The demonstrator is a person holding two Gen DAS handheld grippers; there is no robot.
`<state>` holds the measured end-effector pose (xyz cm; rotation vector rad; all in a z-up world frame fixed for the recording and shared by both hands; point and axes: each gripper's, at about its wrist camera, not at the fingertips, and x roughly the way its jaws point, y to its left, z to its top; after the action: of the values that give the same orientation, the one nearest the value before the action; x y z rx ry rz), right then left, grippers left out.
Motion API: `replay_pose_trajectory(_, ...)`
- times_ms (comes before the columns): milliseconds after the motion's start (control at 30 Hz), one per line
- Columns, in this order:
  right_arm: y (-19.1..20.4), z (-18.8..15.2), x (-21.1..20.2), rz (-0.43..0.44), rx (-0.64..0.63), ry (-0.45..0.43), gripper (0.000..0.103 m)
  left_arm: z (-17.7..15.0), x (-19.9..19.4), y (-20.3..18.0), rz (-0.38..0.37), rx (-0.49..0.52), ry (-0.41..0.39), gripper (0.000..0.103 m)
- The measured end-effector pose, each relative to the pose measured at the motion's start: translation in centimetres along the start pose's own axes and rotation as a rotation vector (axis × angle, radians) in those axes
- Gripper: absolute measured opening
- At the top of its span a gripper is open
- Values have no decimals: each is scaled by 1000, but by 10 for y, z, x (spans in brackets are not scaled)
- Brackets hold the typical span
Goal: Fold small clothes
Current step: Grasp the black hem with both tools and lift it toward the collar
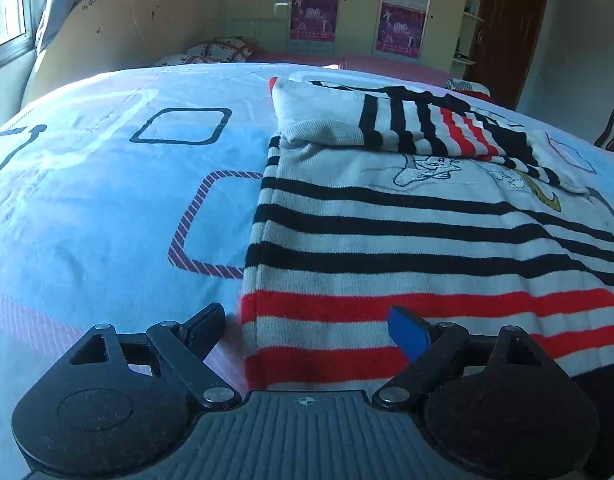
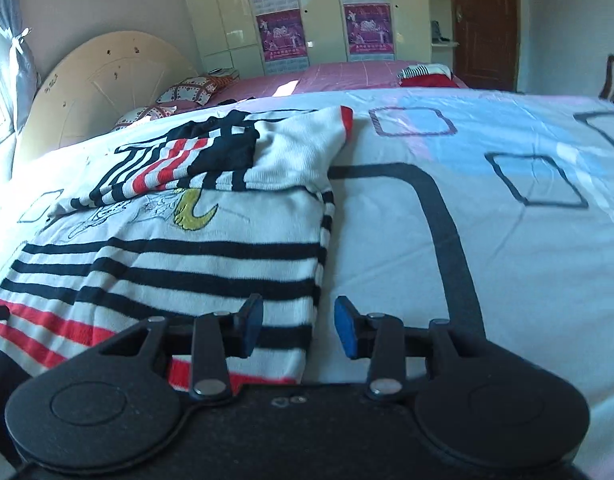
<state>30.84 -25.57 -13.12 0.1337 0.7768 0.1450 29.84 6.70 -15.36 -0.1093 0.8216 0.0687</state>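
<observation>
Left wrist view alone shows the left tongs (image 1: 311,330) spread wide over the striped sweater (image 1: 407,232)'s red hem. The right tongs (image 2: 299,330) gape at its side edge; it lies on the bed (image 2: 507,240), sleeves folded across.

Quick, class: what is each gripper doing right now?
Left gripper: open, holding nothing, at the striped sweater's hem.
Right gripper: open, holding nothing, at its other edge.

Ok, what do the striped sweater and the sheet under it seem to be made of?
The white sweater with black and red stripes looks like a soft knit, probably cotton or acrylic: fine ribbing shows on its folded sleeve, and the surface is matte and slightly fuzzy. The pale blue bed sheet printed with squares looks like thin, smooth woven fabric, with shallow creases and a faint sheen; the fibre can't be told.
</observation>
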Motion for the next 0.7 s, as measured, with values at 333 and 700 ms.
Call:
replay_pose_trajectory(333,1,-83,-65,69,265,60,40,-37,-38,30,-300,-24,57,61)
replay_pose_trajectory(700,2,-126,-87,184,506,28,40,-82,-49,73,-562,-329,95,54)
